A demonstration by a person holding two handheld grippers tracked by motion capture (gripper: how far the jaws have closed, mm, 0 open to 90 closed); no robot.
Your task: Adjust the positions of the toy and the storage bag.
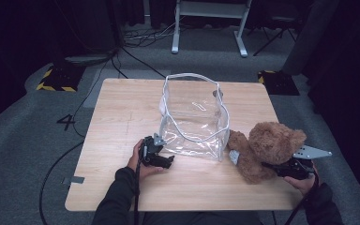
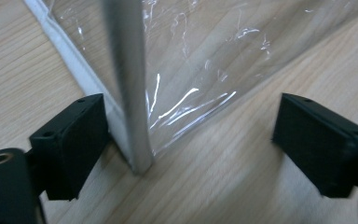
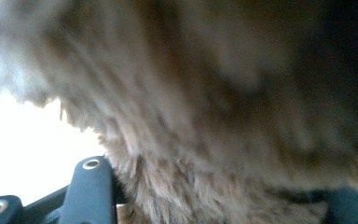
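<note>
On table (image 1: 122, 108) | right gripper (image 1: 281, 169) clamps teddy bear (image 1: 267, 147) | clear bag (image 1: 194, 117) upright

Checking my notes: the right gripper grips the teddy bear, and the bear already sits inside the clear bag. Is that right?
Not quite. The right gripper does grip the teddy bear, but the bear lies on the table beside the clear bag, at its right, not inside it. The high view shows this.
</note>
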